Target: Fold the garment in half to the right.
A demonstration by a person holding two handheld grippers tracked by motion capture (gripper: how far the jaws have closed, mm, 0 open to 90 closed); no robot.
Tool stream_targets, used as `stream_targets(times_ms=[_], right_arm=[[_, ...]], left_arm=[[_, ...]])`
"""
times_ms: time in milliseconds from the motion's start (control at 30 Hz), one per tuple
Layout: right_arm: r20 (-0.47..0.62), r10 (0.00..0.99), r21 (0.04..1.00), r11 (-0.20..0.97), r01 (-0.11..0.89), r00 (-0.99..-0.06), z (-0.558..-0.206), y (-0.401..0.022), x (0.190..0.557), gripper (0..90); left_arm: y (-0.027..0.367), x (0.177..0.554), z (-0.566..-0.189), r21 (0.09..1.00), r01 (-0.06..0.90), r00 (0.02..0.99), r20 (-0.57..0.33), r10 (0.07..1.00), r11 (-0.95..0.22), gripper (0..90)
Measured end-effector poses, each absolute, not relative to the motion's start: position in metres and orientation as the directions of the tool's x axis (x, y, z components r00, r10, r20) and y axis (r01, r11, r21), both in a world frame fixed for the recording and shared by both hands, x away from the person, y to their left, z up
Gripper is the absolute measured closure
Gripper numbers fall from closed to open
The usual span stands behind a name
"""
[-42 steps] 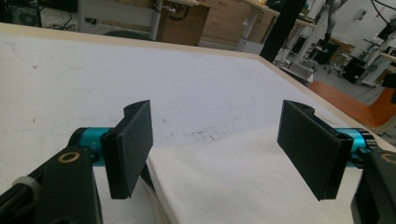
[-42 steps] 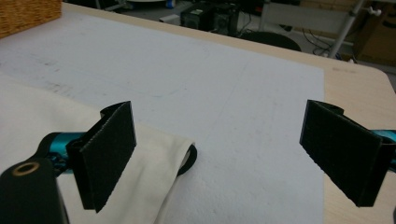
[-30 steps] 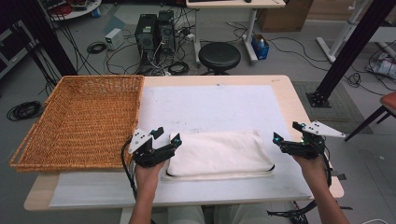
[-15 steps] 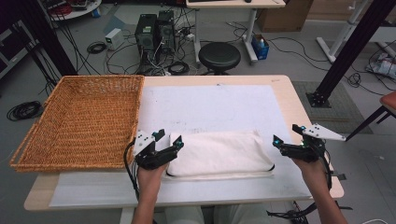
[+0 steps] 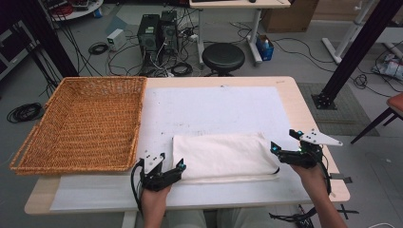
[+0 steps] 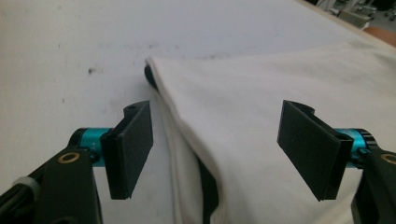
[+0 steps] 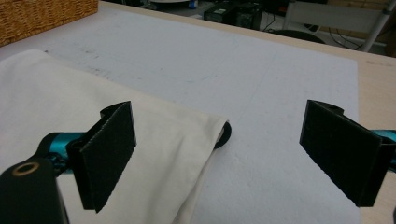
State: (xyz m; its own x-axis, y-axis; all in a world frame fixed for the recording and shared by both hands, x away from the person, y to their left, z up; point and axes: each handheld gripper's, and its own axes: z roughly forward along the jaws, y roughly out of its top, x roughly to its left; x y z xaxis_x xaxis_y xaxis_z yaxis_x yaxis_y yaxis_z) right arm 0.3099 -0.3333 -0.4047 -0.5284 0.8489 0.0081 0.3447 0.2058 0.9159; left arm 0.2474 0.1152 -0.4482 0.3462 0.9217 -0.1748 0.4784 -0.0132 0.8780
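Note:
A folded white cloth [image 5: 223,156] with a dark trim lies on the white mat [image 5: 214,109] near the table's front edge. My left gripper [image 5: 174,166] is low at the cloth's near left corner. In the left gripper view, my left gripper [image 6: 215,149] is open and the cloth's left edge [image 6: 261,93] runs between the jaws, untouched by the pads. At the cloth's right end, my right gripper [image 5: 278,153] is also open. In the right gripper view, my right gripper [image 7: 229,154] has the cloth's corner [image 7: 60,93] near its left jaw.
A large wicker basket [image 5: 81,123] stands on the left part of the table, and its corner [image 7: 42,14] is seen in the right gripper view. Beyond the far edge, a stool [image 5: 223,57], computer cases [image 5: 157,31] and cables sit on the floor.
My left gripper has come down and toward the table's near edge, arriving at the cloth's near left corner. The right gripper and the cloth have stayed where they were.

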Motion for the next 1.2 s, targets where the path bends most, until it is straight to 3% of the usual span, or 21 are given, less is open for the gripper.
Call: stream_targets(times_ms=[167, 300, 467, 600, 867, 1067, 1100, 1200], right_arm=[[0.01, 0.828, 0.91, 0.225, 0.348, -0.561, -0.404, -0.326, 0.309, 10.2], [-0.003, 0.811, 0.912, 0.242, 0.331, -0.585, -0.4, -0.315, 0.31, 10.2], [-0.011, 0.785, 0.912, 0.262, 0.316, -0.619, -0.393, -0.295, 0.314, 10.3], [-0.026, 0.761, 0.908, 0.289, 0.303, -0.648, -0.388, -0.278, 0.319, 10.2], [-0.064, 0.677, 0.88, 0.385, 0.279, -0.733, -0.372, -0.215, 0.348, 10.2], [-0.046, 0.58, 0.83, 0.475, 0.292, -0.813, -0.369, -0.155, 0.382, 10.3], [-0.046, 0.566, 0.819, 0.493, 0.294, -0.823, -0.371, -0.144, 0.387, 11.6], [-0.019, 0.514, 0.793, 0.53, 0.3, -0.858, -0.376, -0.112, 0.403, 27.3]], left_arm=[[0.12, 0.243, -0.457, 0.822, 0.567, 0.279, -0.245, 0.928, 0.047, 29.3], [0.118, 0.239, -0.457, 0.797, 0.603, 0.306, -0.253, 0.918, 0.019, 38.2], [0.112, 0.234, -0.458, 0.802, 0.598, 0.292, -0.197, 0.936, -0.018, 43.3], [0.111, 0.231, -0.46, 0.813, 0.582, 0.269, -0.174, 0.947, -0.015, 57.5], [0.114, 0.224, -0.465, 0.829, 0.56, 0.251, -0.193, 0.949, 0.02, 77.0], [0.116, 0.223, -0.469, 0.837, 0.544, 0.252, -0.23, 0.94, 0.059, 80.4], [0.116, 0.222, -0.469, 0.838, 0.542, 0.251, -0.235, 0.939, 0.064, 80.4], [0.117, 0.222, -0.47, 0.838, 0.54, 0.253, -0.245, 0.936, 0.073, 80.4]])
